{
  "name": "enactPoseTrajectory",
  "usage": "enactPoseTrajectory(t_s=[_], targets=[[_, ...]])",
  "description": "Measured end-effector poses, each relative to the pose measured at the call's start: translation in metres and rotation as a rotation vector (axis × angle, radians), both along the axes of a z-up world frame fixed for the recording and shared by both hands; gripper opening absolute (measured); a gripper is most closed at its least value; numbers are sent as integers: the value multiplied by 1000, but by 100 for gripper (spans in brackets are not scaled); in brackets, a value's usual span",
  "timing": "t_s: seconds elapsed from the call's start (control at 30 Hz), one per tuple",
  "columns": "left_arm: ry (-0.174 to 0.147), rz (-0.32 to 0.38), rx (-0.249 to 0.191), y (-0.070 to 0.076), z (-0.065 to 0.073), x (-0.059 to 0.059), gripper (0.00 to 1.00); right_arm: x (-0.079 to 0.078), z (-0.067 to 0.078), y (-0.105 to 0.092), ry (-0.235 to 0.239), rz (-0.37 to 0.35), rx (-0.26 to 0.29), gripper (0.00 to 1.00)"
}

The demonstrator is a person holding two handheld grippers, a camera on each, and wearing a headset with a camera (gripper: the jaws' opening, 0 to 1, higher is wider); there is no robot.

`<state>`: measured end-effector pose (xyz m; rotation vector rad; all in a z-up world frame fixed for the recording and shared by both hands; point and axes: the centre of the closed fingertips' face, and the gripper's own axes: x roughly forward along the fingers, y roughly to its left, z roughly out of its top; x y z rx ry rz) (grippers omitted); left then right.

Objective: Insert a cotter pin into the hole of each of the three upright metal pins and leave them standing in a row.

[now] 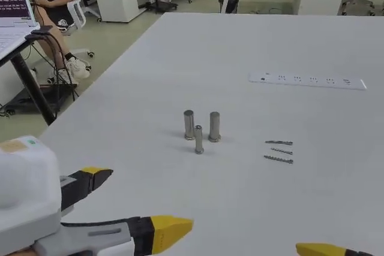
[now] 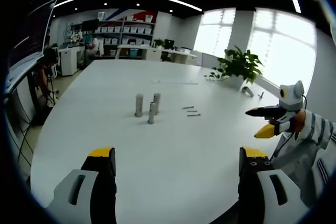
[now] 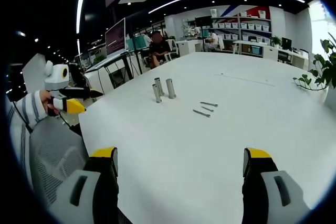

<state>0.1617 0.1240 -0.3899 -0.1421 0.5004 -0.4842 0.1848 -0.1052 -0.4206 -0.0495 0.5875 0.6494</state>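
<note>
Zero done: upright grey metal pins [image 1: 198, 138] bare, thin steel cotter pins [image 1: 281, 151] lying right; left gripper [image 2: 177, 155], right gripper [image 3: 181, 155] gape empty.

A white power strip [image 1: 307, 80] lies on the table [image 1: 180, 52], a potted plant [image 2: 239, 66] near its edge

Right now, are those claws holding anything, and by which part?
Nothing is held. The left gripper and right gripper are open and empty; metal pins and cotter pins sit on the table.

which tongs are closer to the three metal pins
Left. The left tongs are short and left of the metal pins; the right tongs are farther off to the right, nearer the person.
</note>
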Motion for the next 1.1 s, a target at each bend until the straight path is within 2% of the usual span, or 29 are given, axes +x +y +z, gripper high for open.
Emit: enactPoseTrajectory(t_s=[0.17,0.27,0.33,0.4,0.47,0.57,0.6,0.77,0.8,0.87,0.97,1.0,1.07,1.1], targets=[[-19,6,-8,2,9,2,97,0,0,0,1,-1,4,98],[-74,25,-73,2,26,7,97,-1,1,1,2,2,4,97],[-95,35,-77,5,32,9,97,-2,2,2,-2,7,-1,97],[-103,36,-67,7,34,10,97,-2,3,2,-3,11,-1,98],[-111,22,-31,9,33,9,97,-2,4,2,-6,14,0,98],[-83,1,53,14,24,6,98,-1,5,4,-10,17,4,98],[-83,-4,64,14,22,6,99,-1,5,4,-12,22,2,98],[-85,-14,62,12,22,4,99,-4,4,7,-25,40,-32,98],[-85,-22,70,10,21,3,99,-5,4,8,-23,40,-29,98],[-87,-41,116,10,17,1,99,-7,5,11,-12,42,-14,98],[-93,-53,68,3,19,-1,99,-9,6,13,-10,47,-14,98],[-94,-49,66,3,19,-2,99,-10,8,12,-15,44,-19,98],[-104,-50,83,2,18,-2,99,-10,11,12,-23,40,-17,98],[-95,-74,105,1,15,-4,99,-11,13,12,-26,36,-12,98]])
